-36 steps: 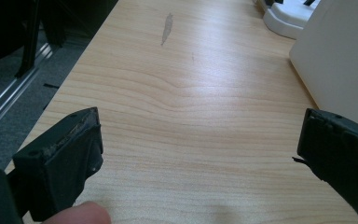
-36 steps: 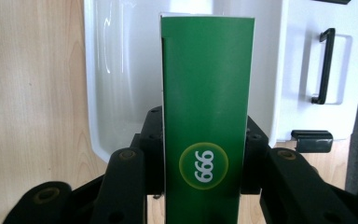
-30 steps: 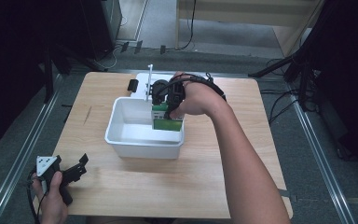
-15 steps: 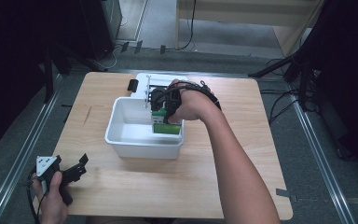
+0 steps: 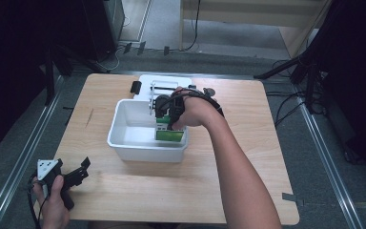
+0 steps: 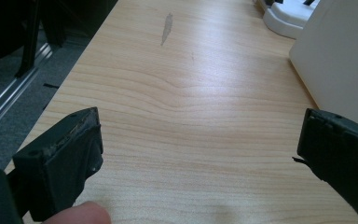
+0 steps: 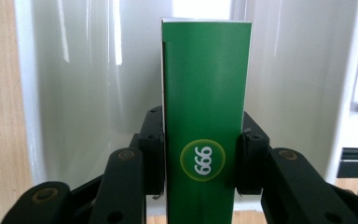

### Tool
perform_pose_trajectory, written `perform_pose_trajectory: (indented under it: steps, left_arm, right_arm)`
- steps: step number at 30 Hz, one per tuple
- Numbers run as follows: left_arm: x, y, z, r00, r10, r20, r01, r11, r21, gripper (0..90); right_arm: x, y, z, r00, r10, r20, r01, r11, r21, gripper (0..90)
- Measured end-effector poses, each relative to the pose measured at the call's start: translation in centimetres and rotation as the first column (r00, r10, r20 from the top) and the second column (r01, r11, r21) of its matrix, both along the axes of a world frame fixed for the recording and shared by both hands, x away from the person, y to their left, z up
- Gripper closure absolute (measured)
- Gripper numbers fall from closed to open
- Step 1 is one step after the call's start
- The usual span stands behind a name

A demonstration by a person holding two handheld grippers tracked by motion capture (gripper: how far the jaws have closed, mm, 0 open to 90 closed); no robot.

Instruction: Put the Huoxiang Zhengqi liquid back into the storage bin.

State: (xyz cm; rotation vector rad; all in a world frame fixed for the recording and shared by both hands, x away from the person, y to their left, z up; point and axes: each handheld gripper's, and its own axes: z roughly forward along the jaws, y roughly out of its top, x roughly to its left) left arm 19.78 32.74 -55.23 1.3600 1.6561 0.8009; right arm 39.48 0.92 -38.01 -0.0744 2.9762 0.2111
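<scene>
A green box with a round "999" mark is clamped between the pads of my right gripper. In the high view that gripper holds the green box low inside the white bin, against its right wall. My left gripper rests over the table's near left corner, away from the bin. In its own view the left gripper stands wide open over bare wood with nothing between its jaws, and the white bin rises at the right.
Behind the bin stands a white base with a thin upright frame, and a small black object lies beside it. The wooden table has bare surface to the right and front of the bin. Metal rails run along both sides.
My right hand has come down with the green box, from above the bin's back rim to low inside the bin. The left hand has stayed where it was.
</scene>
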Motion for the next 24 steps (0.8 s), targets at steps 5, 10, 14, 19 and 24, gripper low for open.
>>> perform_pose_trajectory:
  steps: [5, 10, 14, 19, 24]
  left_arm:
    - [0.0, 0.0, 0.0, 1.0000, 0.000, 0.000, 0.000, 1.0000, -0.001, 1.1]
    - [0.0, 0.0, 0.0, 1.0000, 0.000, 0.000, 0.000, 1.0000, -0.002, 1.0]
    - [0.0, 0.0, 0.0, 1.0000, 0.000, -0.001, 0.000, 1.0000, 0.000, 1.0]
    - [0.0, 0.0, 0.0, 1.0000, 0.000, 0.000, 0.000, 1.0000, 0.000, 1.0]
    - [0.0, 0.0, 0.0, 1.0000, 0.000, 0.000, 0.000, 1.0000, -0.001, 1.1]
  right_arm:
    - [0.2, 0.2, -0.6, 1.0000, -0.004, -0.007, 0.004, 1.000, -0.002, 62.4]
    - [0.3, 0.3, -0.6, 1.0000, -0.003, -0.007, 0.003, 1.000, 0.024, 62.8]
    - [0.2, 0.3, -0.6, 0.9999, -0.007, -0.008, 0.007, 1.000, 0.027, 62.1]
    - [0.4, 0.0, -0.2, 0.9991, -0.042, -0.001, 0.042, 0.998, 0.057, 56.4]
    - [0.6, -0.5, 0.5, 0.9976, -0.069, 0.009, 0.068, 0.994, 0.088, 49.7]
